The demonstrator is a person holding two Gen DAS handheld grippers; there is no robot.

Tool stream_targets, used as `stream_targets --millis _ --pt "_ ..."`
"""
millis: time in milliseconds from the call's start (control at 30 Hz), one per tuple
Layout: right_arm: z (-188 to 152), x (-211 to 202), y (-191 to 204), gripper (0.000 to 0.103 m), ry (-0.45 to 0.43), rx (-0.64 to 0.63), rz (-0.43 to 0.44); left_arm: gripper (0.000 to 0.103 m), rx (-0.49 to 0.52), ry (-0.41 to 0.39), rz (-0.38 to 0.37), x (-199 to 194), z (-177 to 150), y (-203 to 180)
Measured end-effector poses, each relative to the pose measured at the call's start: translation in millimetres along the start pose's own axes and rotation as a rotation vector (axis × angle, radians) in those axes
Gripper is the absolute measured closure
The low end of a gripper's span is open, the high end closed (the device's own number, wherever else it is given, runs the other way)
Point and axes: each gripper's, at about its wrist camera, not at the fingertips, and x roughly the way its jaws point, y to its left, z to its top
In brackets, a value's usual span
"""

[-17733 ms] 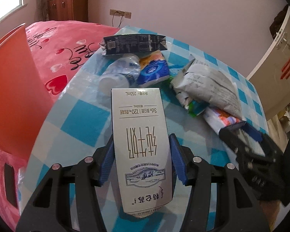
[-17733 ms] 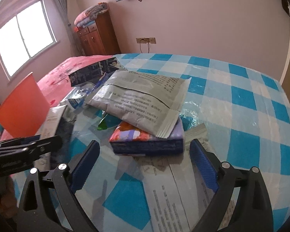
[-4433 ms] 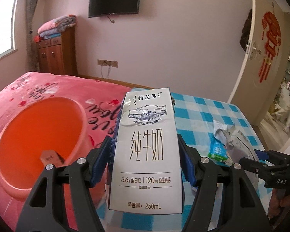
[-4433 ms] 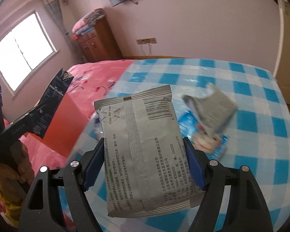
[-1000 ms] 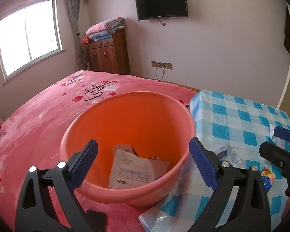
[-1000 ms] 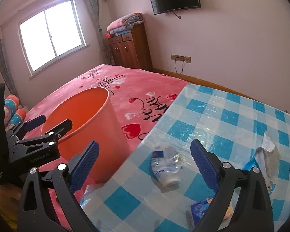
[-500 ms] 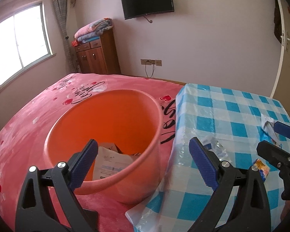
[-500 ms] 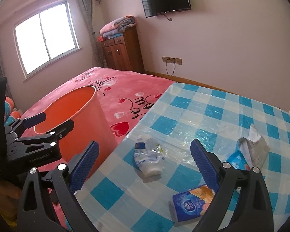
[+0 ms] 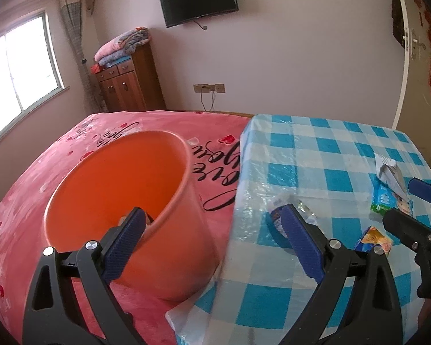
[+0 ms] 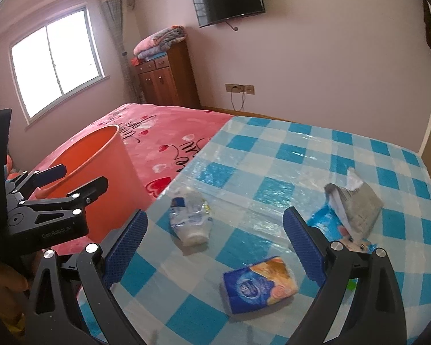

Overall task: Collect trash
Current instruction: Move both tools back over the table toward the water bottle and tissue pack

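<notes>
An orange bucket [image 9: 115, 201] stands on the pink bed beside the blue-checked table [image 9: 316, 143]. Paper trash shows inside it, behind my left finger. My left gripper [image 9: 211, 215] is open and empty, hovering over the bucket's right rim. On the table lie a crushed plastic bottle [image 10: 189, 221], a blue tissue pack [image 10: 258, 284], a torn grey bag [image 10: 356, 204] and a blue wrapper [image 10: 327, 224] under it. My right gripper [image 10: 215, 217] is open and empty above the bottle and tissue pack. The left gripper [image 10: 80, 176] appears at the left by the bucket [image 10: 94, 166].
The pink blanket [image 9: 129, 126] covers the bed left of the table. A wooden cabinet [image 10: 166, 77] with folded blankets stands at the far wall under a wall TV [image 10: 230, 0]. A window [image 10: 57, 69] is at the left, a door frame [image 9: 402, 57] at the right.
The milk carton and the grey bag that the grippers held earlier are out of them. In the last second both views have swung right, from the bucket toward the table.
</notes>
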Motion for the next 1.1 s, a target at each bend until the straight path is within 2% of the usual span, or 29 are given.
stream_targets --millis 467,933,1100 --pt "-16.8 -6.5 -35.4 0.009 -0.013 0.048 -0.037 0.008 0.054 0.011 -0.009 6.9 0.9 -29.2" --pt "-34.8 -8.7 -83.2 0.009 -0.011 0.131 -0.066 0.008 0.117 0.036 -0.06 15.8 -6.0 -67.9" --pt "-38.7 -10.8 -101.6 0.009 -0.015 0.164 -0.077 0.008 0.147 0.048 -0.1 16.8 -11.3 -87.6"
